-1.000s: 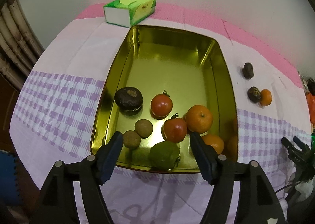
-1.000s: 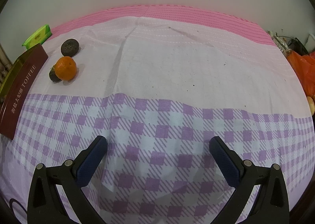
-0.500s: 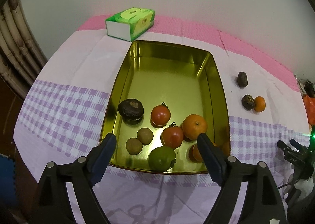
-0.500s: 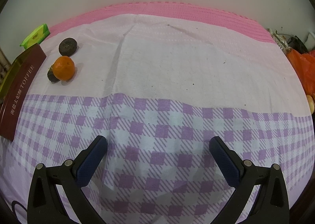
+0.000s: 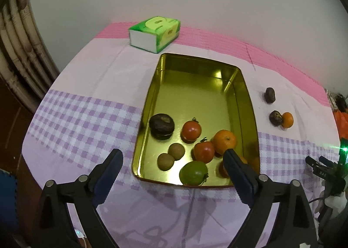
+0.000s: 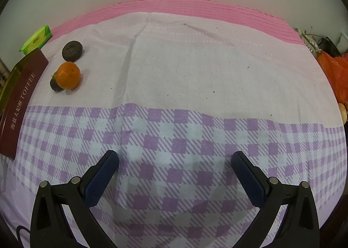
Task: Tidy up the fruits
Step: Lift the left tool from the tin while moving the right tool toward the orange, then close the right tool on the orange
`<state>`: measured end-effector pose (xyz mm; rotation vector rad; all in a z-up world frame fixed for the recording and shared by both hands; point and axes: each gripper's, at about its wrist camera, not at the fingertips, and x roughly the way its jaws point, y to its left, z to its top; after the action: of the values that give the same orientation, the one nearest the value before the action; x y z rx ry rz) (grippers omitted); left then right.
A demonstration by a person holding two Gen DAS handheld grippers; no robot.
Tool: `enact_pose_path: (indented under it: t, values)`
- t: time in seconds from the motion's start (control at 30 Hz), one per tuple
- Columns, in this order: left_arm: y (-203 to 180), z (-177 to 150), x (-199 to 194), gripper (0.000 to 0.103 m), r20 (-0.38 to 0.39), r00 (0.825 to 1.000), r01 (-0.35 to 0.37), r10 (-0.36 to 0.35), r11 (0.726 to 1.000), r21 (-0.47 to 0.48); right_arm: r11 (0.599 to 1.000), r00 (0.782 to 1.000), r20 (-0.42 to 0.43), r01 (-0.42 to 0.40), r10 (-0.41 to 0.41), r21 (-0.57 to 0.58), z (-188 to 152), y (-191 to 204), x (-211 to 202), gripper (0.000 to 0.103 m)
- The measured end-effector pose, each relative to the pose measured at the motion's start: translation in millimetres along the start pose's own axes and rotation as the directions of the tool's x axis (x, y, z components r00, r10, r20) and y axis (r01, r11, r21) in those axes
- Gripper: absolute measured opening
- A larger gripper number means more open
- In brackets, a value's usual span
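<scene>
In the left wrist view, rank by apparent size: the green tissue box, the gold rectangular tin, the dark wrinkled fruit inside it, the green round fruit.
1. Gold rectangular tin
2. Green tissue box
3. Dark wrinkled fruit and green round fruit: alike, and the green one is nearer the camera, so unranked.

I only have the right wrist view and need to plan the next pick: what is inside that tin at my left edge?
Observer: The gold tin holds a green fruit, two tomatoes, oranges, two small brown fruits and a big dark one.
Operator: Is the left gripper carrying anything?
Observer: No, the left gripper is empty, jaws opening above the tin's near end.
Operator: Where's the tissue box?
Observer: The green tissue box sits just beyond the tin's far end.
</scene>
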<state>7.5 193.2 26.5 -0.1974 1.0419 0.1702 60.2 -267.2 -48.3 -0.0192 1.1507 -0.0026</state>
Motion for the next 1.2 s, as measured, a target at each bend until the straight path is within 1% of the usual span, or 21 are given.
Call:
enact_pose_path:
  t: [0.13, 0.33, 0.53, 0.6, 0.67, 0.7, 0.77, 0.93, 1.03, 1.2]
  values:
    - [8, -1, 0, 0.093, 0.0, 1.0, 0.0, 0.0, 1.0, -0.021, 1.0, 1.0, -0.009, -0.009, 0.009, 0.001, 1, 3, 0, 0.103]
    - [10, -2, 4, 0.093, -0.012, 1.0, -0.006, 0.006, 0.999, -0.033, 0.998, 0.999, 0.046, -0.01, 0.012, -0.056, 4, 23, -17, 0.102]
    - [12, -1, 3, 0.093, -0.002, 1.0, -0.01, 0.01, 0.999, -0.045, 0.991, 0.995, 0.086, -0.039, 0.05, -0.13, 10, 53, -31, 0.101]
    - [15, 0, 3, 0.093, 0.0, 1.0, -0.014, 0.014, 0.998, -0.059, 0.985, 0.994, 0.087, -0.055, 0.07, -0.163, 13, 67, -32, 0.097]
    - [18, 0, 3, 0.093, -0.001, 1.0, -0.015, 0.015, 0.998, -0.069, 0.98, 0.993, 0.082, -0.069, 0.086, -0.185, 14, 77, -31, 0.089]
    - [19, 1, 2, 0.093, 0.001, 1.0, -0.015, 0.015, 0.997, -0.073, 0.977, 0.992, 0.078, -0.082, 0.099, -0.198, 16, 84, -31, 0.087]
    - [20, 1, 2, 0.093, 0.003, 1.0, -0.017, 0.017, 0.997, -0.078, 0.971, 0.991, 0.078, -0.089, 0.109, -0.224, 24, 92, -28, 0.081]
    - [23, 1, 5, 0.095, -0.005, 1.0, -0.013, 0.012, 0.996, -0.087, 0.957, 0.991, 0.086, -0.079, 0.107, -0.278, 34, 114, -25, 0.077]
    - [25, 1, 7, 0.095, -0.015, 1.0, -0.011, 0.009, 0.995, -0.095, 0.955, 0.991, 0.078, -0.08, 0.107, -0.287, 42, 121, -19, 0.069]
    - [26, 1, 7, 0.095, -0.014, 1.0, -0.008, 0.007, 0.995, -0.096, 0.955, 0.993, 0.066, -0.075, 0.098, -0.288, 51, 132, -5, 0.06]
